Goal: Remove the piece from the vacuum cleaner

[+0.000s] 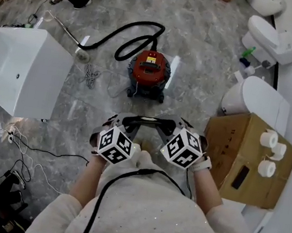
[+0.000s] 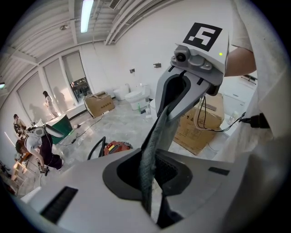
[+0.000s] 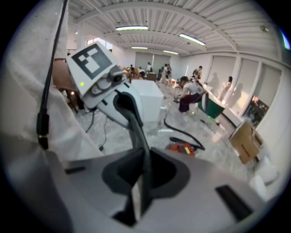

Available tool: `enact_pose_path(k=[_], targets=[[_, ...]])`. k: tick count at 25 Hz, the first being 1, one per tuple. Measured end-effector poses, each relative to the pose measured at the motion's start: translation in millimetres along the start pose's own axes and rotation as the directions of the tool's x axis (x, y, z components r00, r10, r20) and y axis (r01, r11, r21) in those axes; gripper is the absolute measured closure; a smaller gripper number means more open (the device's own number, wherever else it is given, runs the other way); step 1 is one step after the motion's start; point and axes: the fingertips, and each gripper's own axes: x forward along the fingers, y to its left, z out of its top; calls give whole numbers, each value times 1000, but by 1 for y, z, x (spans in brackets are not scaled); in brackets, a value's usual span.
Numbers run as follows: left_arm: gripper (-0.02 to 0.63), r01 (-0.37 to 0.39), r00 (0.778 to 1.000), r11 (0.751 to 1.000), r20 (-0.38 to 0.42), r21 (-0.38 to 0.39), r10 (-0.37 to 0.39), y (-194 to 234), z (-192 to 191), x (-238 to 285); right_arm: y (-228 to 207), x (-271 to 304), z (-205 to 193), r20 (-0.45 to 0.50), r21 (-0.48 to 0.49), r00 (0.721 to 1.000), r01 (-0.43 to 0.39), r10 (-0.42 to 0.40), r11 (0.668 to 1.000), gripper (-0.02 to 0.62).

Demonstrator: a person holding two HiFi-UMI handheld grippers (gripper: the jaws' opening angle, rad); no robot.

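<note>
1. Two grippers are held up in front of the person's chest, side by side, with their tips turned toward each other.
2. Left gripper (image 2: pixel 149 178): its jaws are pressed together, with nothing between them.
3. Right gripper (image 3: pixel 144 182): its jaws are also together and hold nothing.
4. Whether the two tips touch each other cannot be told.
5. Red vacuum (image 1: pixel 149 71) stands upright on the marble floor (image 1: pixel 203 34), straight ahead of the person and well apart from both grippers.
6. Black hose (image 1: pixel 140 33) rises from the vacuum, loops behind it and runs left to a metal tube (image 1: pixel 61 26).
7. Near end of the tube lies just beside a white box (image 1: pixel 21 69) at the left.
8. Loose grey cord (image 1: pixel 91 75) lies between the white box and the vacuum.
9. Cardboard box (image 1: pixel 239 150) stands at the right, with paper rolls (image 1: pixel 269 139) on top.
10. Toilet (image 1: pixel 259 98) stands just beyond the cardboard box.
11. Several people are at the far side of the hall, seen in both gripper views.
</note>
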Motion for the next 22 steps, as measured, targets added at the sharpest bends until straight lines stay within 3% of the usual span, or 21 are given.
enact_pose_path(k=[7, 22], targets=[[551, 51, 999, 999, 18, -3, -51, 4, -7, -5, 4, 4, 8, -13, 29, 1000, -6, 7, 1000, 549], [549, 61, 998, 998, 4, -4, -61, 11, -9, -4, 2, 10, 12, -23, 25, 1000, 3, -2, 1000, 549]])
